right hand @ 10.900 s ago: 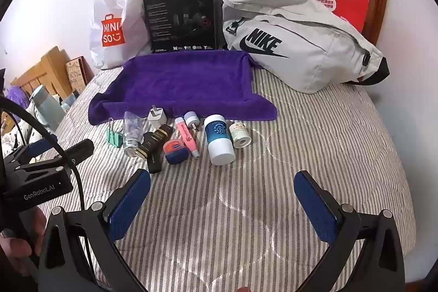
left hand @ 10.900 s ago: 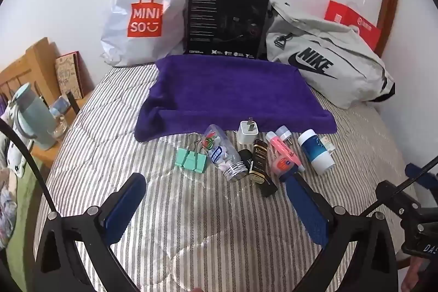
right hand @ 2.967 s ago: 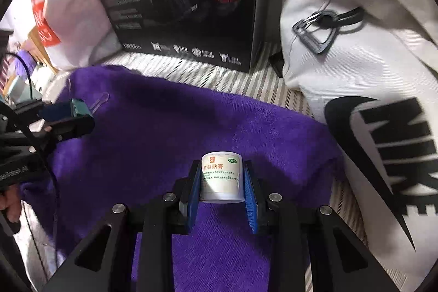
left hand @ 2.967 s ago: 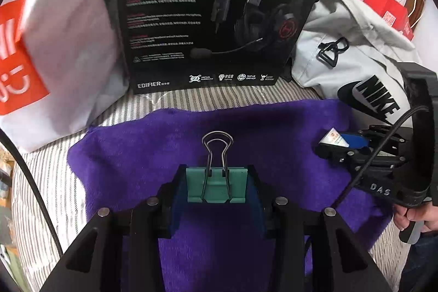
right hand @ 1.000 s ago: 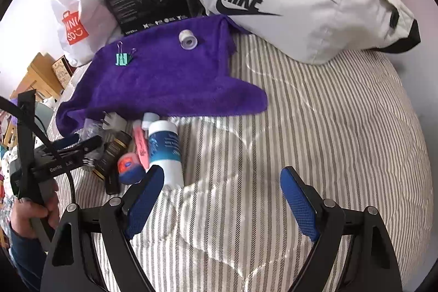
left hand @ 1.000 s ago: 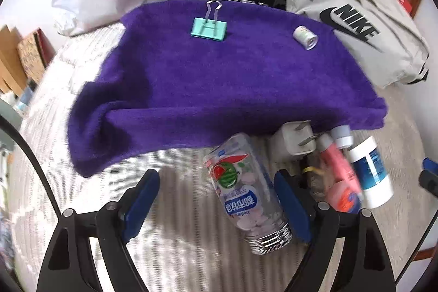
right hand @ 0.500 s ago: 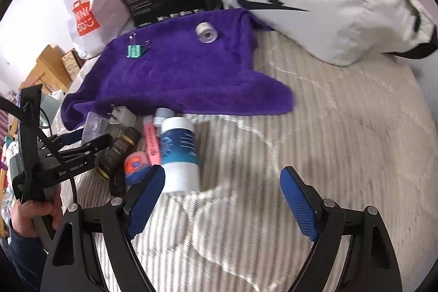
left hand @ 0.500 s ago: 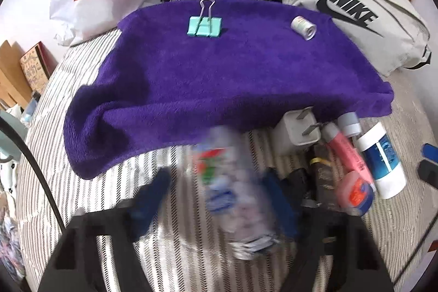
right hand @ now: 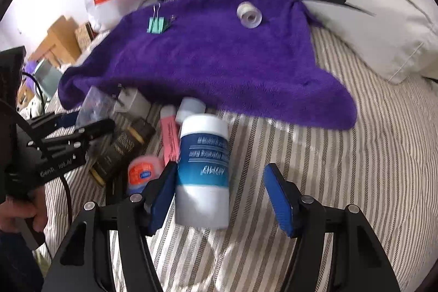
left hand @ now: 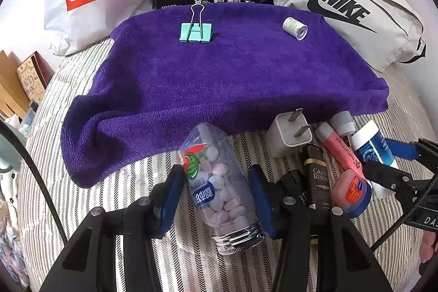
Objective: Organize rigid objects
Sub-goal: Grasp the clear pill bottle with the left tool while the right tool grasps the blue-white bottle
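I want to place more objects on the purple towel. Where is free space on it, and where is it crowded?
The purple towel is bare across its middle and front, between the green binder clip and the small white jar at its back. Crowded: the striped bed just below the towel's front edge, around the candy bottle, white charger and blue-white bottle.

Bright daylight, fisheye warp, rt blurry

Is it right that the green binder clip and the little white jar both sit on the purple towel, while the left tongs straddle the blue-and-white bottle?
Not quite. The binder clip and white jar do sit on the purple towel, but the left tongs straddle the clear candy bottle, as the left wrist view shows. The blue-and-white bottle lies between the right tongs.
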